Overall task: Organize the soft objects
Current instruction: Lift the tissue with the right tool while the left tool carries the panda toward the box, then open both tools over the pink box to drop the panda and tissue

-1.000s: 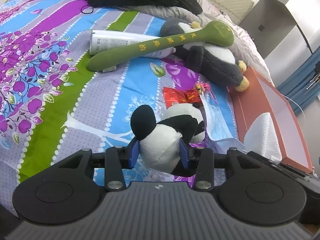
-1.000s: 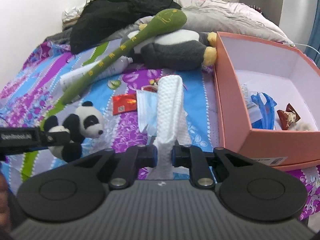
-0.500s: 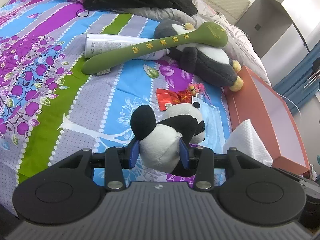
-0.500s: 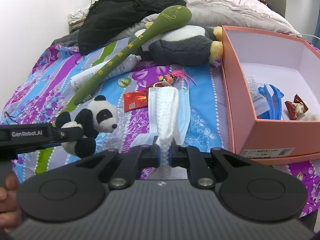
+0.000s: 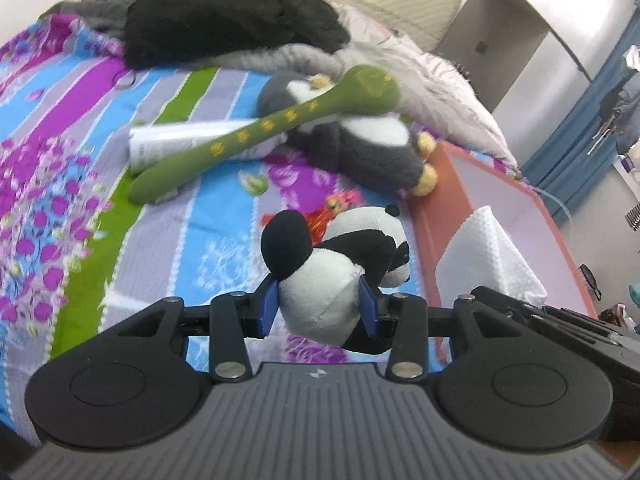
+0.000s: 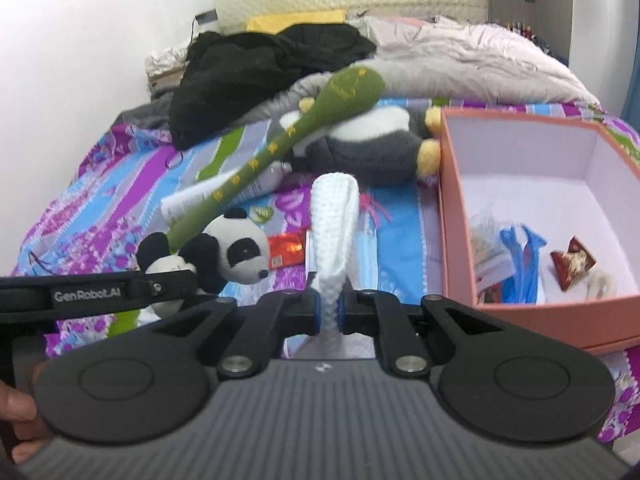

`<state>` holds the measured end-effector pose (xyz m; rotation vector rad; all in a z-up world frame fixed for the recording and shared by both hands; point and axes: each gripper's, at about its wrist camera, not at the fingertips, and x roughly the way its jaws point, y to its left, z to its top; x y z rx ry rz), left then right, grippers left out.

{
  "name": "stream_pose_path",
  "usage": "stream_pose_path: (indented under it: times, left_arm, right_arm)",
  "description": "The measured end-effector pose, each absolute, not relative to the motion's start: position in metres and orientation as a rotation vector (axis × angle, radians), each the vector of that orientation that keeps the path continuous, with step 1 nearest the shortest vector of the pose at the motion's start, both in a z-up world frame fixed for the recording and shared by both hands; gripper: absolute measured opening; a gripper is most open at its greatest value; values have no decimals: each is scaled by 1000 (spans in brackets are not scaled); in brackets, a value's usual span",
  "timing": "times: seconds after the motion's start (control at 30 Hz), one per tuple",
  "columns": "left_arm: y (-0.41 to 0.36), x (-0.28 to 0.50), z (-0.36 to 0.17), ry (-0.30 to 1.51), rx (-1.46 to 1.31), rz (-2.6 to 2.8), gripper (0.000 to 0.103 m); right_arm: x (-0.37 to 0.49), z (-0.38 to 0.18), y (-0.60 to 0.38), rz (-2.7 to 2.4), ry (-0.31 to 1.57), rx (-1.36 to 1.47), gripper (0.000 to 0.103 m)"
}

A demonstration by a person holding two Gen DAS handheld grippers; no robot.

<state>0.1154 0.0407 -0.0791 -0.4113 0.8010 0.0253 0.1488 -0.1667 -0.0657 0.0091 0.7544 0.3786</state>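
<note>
My left gripper (image 5: 319,307) is shut on a small black-and-white panda plush (image 5: 332,268) and holds it above the bedspread. The panda also shows at the left of the right wrist view (image 6: 236,250). My right gripper (image 6: 329,310) is shut on a white textured cloth (image 6: 334,222), which stands up between the pads. That cloth shows in the left wrist view (image 5: 486,250) beside the orange box (image 5: 432,216). A large grey penguin plush (image 6: 376,148) and a long green plush stick (image 6: 280,148) lie farther back.
The open orange box (image 6: 456,216) at right holds a blue bag (image 6: 524,252) and wrappers. A white tube (image 5: 192,142), a red packet (image 6: 286,248), a black garment (image 6: 264,68) and a grey quilt (image 6: 460,64) lie on the striped floral bedspread (image 5: 72,208).
Both grippers have lifted with their loads and both views have tilted up toward the head of the bed. The white cloth now hangs free of the bedspread. Grips are unchanged.
</note>
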Motion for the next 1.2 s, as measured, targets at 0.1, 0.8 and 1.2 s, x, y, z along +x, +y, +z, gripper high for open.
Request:
stream_pose_path:
  times: [0.1, 0.8, 1.2]
  left_arm:
    - [34, 120, -65, 782, -395, 2, 47]
    - [-54, 194, 7, 694, -287, -173, 48]
    - [-148, 283, -27, 807, -229, -294, 48]
  right_arm:
    - [150, -53, -172, 379, 728, 13, 11]
    - [187, 17, -249, 285, 573, 44, 11]
    - [242, -25, -333, 111, 674, 79, 11]
